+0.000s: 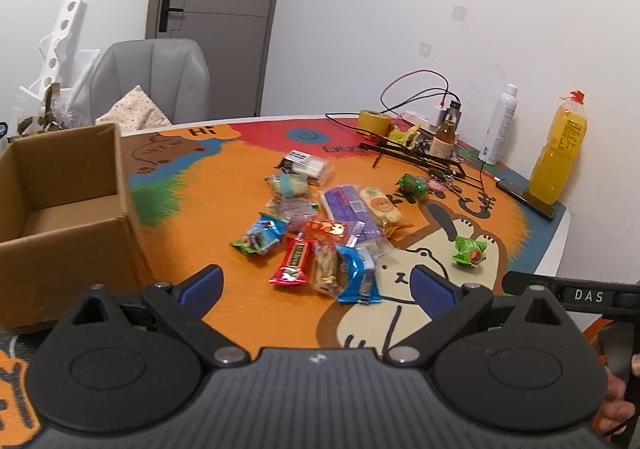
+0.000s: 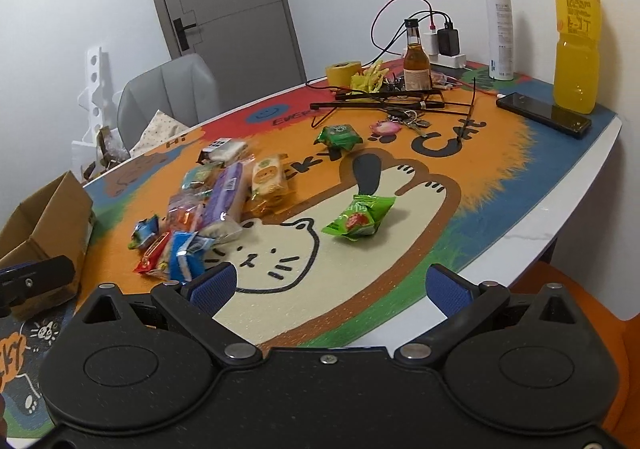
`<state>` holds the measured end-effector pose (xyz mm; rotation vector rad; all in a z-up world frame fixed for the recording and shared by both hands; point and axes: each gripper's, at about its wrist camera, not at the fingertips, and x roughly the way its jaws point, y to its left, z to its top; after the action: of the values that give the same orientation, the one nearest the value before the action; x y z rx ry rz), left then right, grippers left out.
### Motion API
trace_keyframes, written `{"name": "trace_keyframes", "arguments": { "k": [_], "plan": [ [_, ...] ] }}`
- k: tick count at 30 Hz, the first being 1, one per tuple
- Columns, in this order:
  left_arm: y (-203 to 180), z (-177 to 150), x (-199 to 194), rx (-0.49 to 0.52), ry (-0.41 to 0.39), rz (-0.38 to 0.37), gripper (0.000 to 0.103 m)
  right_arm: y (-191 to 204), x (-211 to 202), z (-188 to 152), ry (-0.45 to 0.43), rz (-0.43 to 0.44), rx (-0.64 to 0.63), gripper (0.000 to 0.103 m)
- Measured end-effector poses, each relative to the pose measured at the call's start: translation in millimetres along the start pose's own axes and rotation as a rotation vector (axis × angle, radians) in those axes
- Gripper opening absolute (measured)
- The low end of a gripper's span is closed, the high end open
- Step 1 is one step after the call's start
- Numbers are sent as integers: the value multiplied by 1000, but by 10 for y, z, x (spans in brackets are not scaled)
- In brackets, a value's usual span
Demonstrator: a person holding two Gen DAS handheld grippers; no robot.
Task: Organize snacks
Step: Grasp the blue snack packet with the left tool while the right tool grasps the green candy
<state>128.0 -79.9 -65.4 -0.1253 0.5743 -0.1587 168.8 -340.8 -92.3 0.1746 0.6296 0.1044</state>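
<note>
Both jaws stand wide and empty — the left gripper [image 1: 316, 281] faces the heap of bright foil snack packets [image 1: 320, 225] mid-table, the right gripper [image 2: 328, 285] the loose green packet [image 2: 359, 218]. The open brown cardboard box [image 1: 60, 185] waits at the left edge — slippery, overlapping wrappers could slide or drag neighbours along.

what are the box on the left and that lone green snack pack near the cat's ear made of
The box looks like plain brown corrugated cardboard, matte, with raw flap edges. The green snack pack looks like thin glossy plastic film: it catches highlights and is crinkled, with crimped ends. Whether it is foil-lined cannot be told.
</note>
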Motion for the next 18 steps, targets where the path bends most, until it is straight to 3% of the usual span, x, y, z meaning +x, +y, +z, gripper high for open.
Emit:
{"name": "trace_keyframes", "arguments": {
  "k": [4,9,18],
  "plan": [
    [-47,1,152,-12,24,-14,95,-79,112,-5,-4,-6,12,103],
    [-62,20,353,-45,62,-39,83,-160,269,-20,10,2,29,103],
    [-134,36,683,-74,122,-73,63,-210,510,-10,48,35,44,91]
  ]
}}
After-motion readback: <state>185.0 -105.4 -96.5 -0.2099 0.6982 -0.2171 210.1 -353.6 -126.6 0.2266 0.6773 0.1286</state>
